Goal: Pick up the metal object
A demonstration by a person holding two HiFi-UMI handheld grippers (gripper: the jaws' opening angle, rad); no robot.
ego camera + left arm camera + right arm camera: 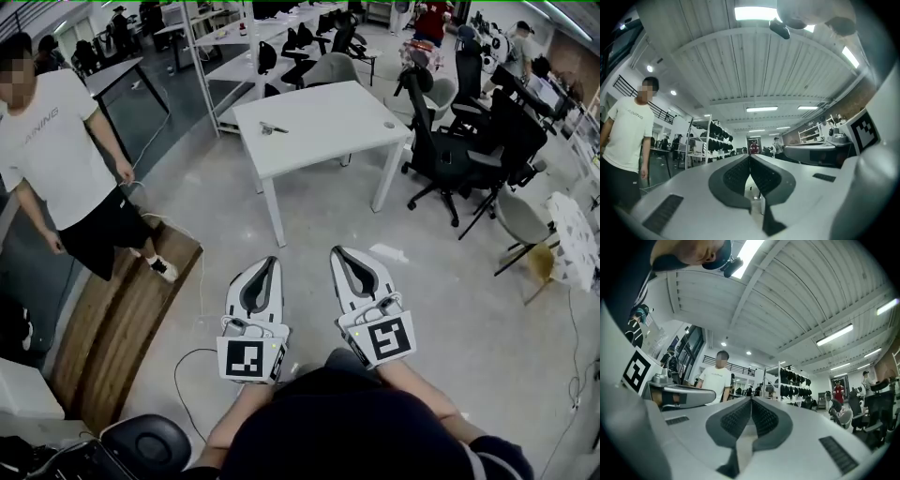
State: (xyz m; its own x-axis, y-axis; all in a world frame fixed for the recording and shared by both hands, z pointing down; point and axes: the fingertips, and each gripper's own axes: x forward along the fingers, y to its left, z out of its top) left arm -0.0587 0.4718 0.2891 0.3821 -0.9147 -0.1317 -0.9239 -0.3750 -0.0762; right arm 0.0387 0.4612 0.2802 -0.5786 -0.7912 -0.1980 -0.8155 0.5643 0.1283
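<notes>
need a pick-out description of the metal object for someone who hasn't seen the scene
Start at the white table in the upper middle of the head view, standing on the grey floor. The metal object lies flat on its top, near the edge on the view's left: small, thin and grey. The only other mark there is a dark round spot by the opposite edge.

Too small, cut off
The metal object on the desk is too small to identify; the left edge crops the bystander.
</notes>
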